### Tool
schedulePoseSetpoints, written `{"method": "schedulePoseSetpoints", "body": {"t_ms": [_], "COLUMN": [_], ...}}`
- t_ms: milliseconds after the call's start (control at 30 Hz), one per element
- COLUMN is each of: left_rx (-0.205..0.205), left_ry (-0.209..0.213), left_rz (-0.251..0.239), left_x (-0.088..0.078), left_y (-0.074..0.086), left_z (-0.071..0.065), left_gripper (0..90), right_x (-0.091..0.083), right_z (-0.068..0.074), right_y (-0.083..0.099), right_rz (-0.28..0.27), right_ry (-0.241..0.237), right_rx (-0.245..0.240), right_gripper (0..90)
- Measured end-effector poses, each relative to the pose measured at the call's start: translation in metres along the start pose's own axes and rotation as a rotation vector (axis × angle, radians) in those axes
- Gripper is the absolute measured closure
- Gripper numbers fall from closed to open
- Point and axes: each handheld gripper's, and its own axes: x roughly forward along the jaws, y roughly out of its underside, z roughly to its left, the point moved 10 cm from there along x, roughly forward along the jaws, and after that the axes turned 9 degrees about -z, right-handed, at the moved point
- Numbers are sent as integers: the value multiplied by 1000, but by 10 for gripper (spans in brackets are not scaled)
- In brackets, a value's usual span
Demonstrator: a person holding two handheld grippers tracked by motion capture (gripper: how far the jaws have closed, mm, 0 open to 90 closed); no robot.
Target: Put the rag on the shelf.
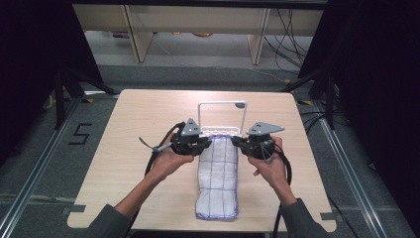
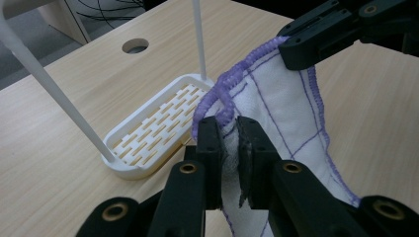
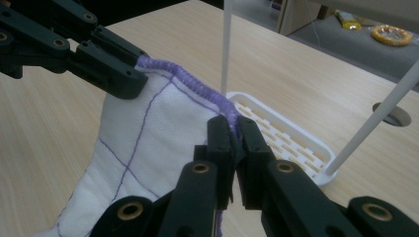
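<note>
A white towel [image 1: 217, 178] with purple grid lines and purple stitched edges lies folded lengthwise on the wooden table, its far end lifted. My left gripper [image 1: 204, 144] is shut on the far left corner of the towel [image 2: 276, 108]; the cloth is pinched between its black jaws [image 2: 228, 148]. My right gripper [image 1: 239, 143] is shut on the far right corner, and the purple hem [image 3: 188, 79] runs between its jaws [image 3: 234, 148]. Just beyond the lifted edge stands a white rack [image 1: 222, 119] with a slotted base [image 2: 158, 123] and a tall wire frame [image 3: 226, 44].
The table [image 1: 133, 148] has open wood left and right of the towel. A round cable hole [image 2: 135, 46] is in the tabletop past the rack. Wooden table legs and cables are on the floor beyond the far edge.
</note>
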Motion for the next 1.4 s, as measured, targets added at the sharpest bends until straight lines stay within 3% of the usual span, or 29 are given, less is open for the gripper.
{"method": "schedulePoseSetpoints", "body": {"t_ms": [133, 300, 400, 467, 567, 600, 633, 733, 800, 833, 867, 900, 933, 1000, 1033, 1067, 1400], "left_rx": [13, 11, 12, 10, -3, 15, 7, 26, 24, 9, 25, 9, 21, 5, 17, 5, 57], "left_ry": [-1, 11, 20, 20, 36, 43, 34, 31, 29, 23, 25, 20, 19, 13, 13, 13, -9], "left_rz": [-18, -26, -37, -40, -53, -46, -52, -48, -53, -69, -49, -69, -58, -76, -60, -76, -127], "left_x": [-9, -17, -19, -20, -20, -21, -21, -23, -24, -23, -25, -24, -25, -25, -28, -28, -43], "left_y": [-12, -21, -25, -26, -30, -30, -33, -37, -41, -44, -44, -46, -46, -50, -51, -54, -96], "left_z": [-1, -3, -5, -6, -11, -10, -10, -7, -5, -4, -2, -1, 1, 4, 6, 5, 8], "left_gripper": [805, 805, 804, 803, 804, 804, 804, 804, 804, 804, 804, 804, 804, 804, 804, 804, 804], "right_x": [-8, -16, -18, -17, -18, -17, -18, -20, -21, -21, -22, -22, -23, -24, -24, -25, -40], "right_z": [6, 9, 12, 9, 11, 10, 12, 8, 7, 5, 4, 2, 1, 0, -3, -4, -9], "right_y": [-11, -25, -26, -30, -31, -32, -32, -37, -39, -41, -42, -44, -45, -48, -52, -53, -95], "right_rz": [-8, -46, -33, -58, -50, -64, -57, -68, -74, -76, -82, -88, -80, -80, -99, -89, -146], "right_ry": [-1, -5, -11, -5, -7, -11, -15, -12, -4, -8, 3, 1, 1, 10, 14, 9, 29], "right_rx": [0, -46, -19, -43, -31, -43, -14, -40, -28, -44, -29, -44, -36, -26, -36, -40, -85], "right_gripper": [864, 864, 864, 865, 865, 864, 864, 864, 864, 865, 865, 865, 865, 865, 865, 865, 865]}}
